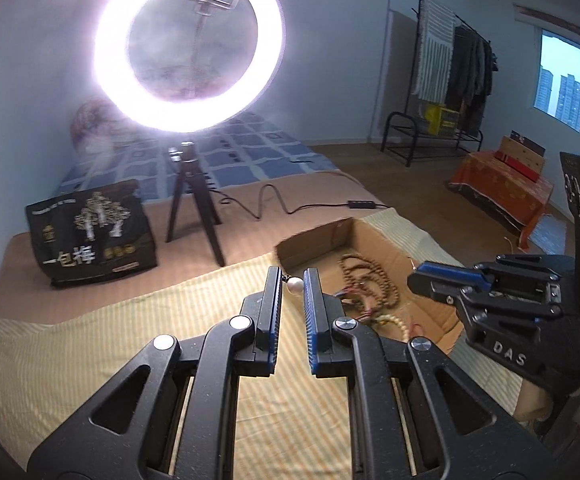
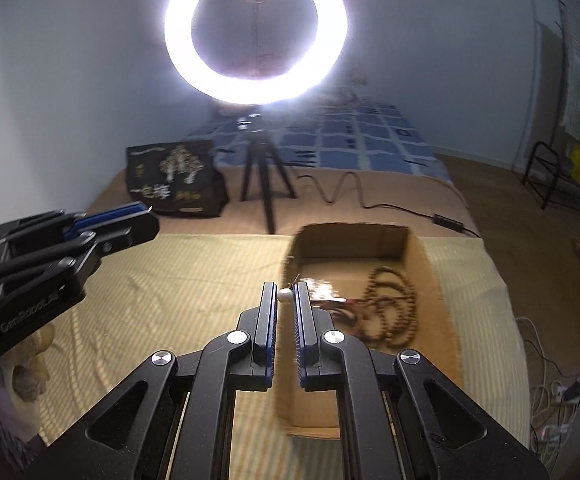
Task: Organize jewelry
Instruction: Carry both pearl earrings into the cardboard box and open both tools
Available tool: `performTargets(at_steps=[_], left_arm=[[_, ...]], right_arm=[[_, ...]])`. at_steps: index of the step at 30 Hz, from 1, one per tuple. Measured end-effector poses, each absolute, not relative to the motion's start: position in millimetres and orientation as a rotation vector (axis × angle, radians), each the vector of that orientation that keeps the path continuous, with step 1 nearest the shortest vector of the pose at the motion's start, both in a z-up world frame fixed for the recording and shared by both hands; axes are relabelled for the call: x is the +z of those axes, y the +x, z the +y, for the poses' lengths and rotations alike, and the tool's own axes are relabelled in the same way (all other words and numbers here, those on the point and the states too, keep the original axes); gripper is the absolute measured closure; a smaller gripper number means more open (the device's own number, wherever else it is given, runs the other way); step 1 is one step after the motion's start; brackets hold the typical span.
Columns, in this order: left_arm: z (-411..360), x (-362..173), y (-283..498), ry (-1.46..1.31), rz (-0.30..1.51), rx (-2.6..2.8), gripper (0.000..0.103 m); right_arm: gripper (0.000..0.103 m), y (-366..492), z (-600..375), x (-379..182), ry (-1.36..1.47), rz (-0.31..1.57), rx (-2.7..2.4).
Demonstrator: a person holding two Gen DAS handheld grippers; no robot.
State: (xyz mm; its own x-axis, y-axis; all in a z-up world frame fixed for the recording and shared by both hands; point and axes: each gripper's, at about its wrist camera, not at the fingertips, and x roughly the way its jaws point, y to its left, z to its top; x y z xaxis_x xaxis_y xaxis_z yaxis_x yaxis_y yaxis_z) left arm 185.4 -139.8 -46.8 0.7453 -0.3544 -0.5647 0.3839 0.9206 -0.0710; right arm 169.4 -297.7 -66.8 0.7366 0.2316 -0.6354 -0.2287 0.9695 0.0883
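Observation:
An open cardboard box [image 1: 374, 236] lies on a yellow striped cloth on the bed. It holds brown bead strings [image 1: 366, 276] and red-tasselled pieces. In the left wrist view a white pearl bead [image 1: 295, 286] shows between the tips of my left gripper [image 1: 293, 280], whose jaws stand slightly apart; whether they pinch it is unclear. In the right wrist view a white pearl bead [image 2: 284, 295] likewise shows between the tips of my right gripper [image 2: 285, 290], above the box [image 2: 430, 268] and its bead strings [image 2: 394, 304]. My right gripper [image 1: 442, 280] also appears at the right in the left wrist view.
A lit ring light on a black tripod [image 1: 194, 208] stands behind the box, its cable [image 1: 290, 204] running right. A black printed bag [image 1: 90, 232] sits at the left. A clothes rack [image 1: 450, 80] and an orange-covered stand [image 1: 502, 192] are across the floor.

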Motion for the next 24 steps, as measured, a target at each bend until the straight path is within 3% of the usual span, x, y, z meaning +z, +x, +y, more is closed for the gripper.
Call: performTargets(at_steps=[24], left_arm=[[-219,-103,220,0.022,0.75,-0.464,0.094]], right_arm=[[0.096,216,-365,-96,0.092,0.754,0.134]])
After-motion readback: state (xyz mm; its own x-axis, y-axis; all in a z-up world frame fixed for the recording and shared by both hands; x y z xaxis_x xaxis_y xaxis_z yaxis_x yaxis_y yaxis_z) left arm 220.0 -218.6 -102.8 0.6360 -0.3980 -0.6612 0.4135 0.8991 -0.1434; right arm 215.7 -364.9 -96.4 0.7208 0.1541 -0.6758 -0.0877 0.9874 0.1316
